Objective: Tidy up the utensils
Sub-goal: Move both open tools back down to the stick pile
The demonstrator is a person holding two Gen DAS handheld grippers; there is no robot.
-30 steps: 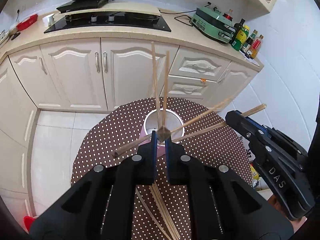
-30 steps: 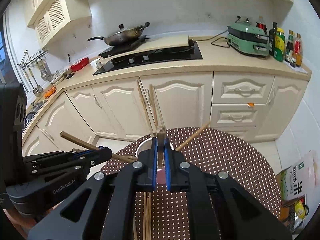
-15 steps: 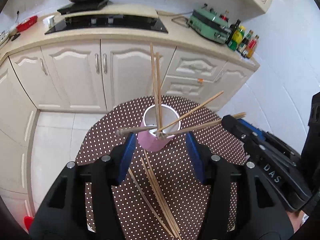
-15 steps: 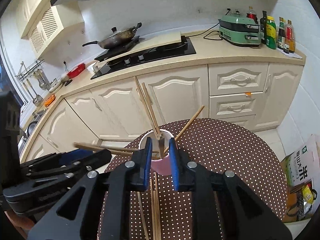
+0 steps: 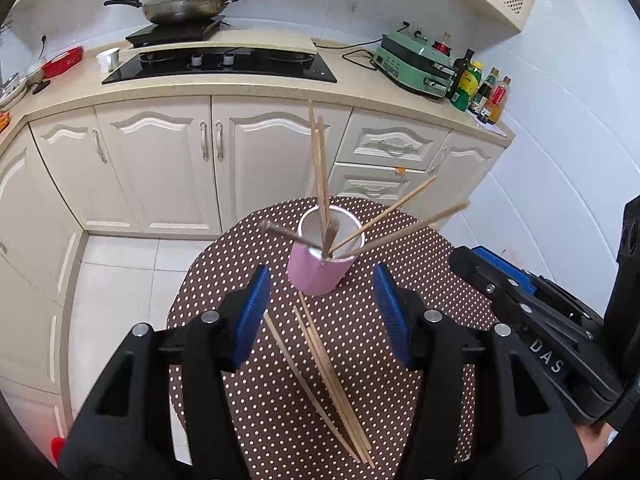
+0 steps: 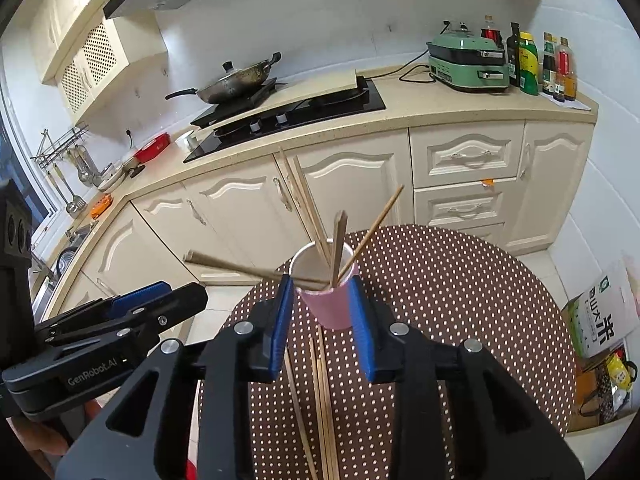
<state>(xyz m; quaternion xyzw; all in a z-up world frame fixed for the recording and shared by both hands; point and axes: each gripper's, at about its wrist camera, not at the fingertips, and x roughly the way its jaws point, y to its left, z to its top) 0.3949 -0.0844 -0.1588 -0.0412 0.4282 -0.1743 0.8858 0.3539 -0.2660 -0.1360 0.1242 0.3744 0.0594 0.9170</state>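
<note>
Both grippers have let go of their chopsticks since a second ago: left gripper (image 5: 320, 312) and right gripper (image 6: 322, 328) now gape wide, empty. At 12 o'clock of each, the pink cup (image 5: 318, 270) holds six chopsticks (image 5: 320, 168); loose chopsticks (image 5: 332, 380) lie at its 6 o'clock on the dotted table (image 5: 400, 240).

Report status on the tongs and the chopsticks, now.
Left tongs open, empty. Right tongs open, empty, straddling the pink cup. Several chopsticks in the cup, a bundle left on the table. Nothing blocking.
</note>
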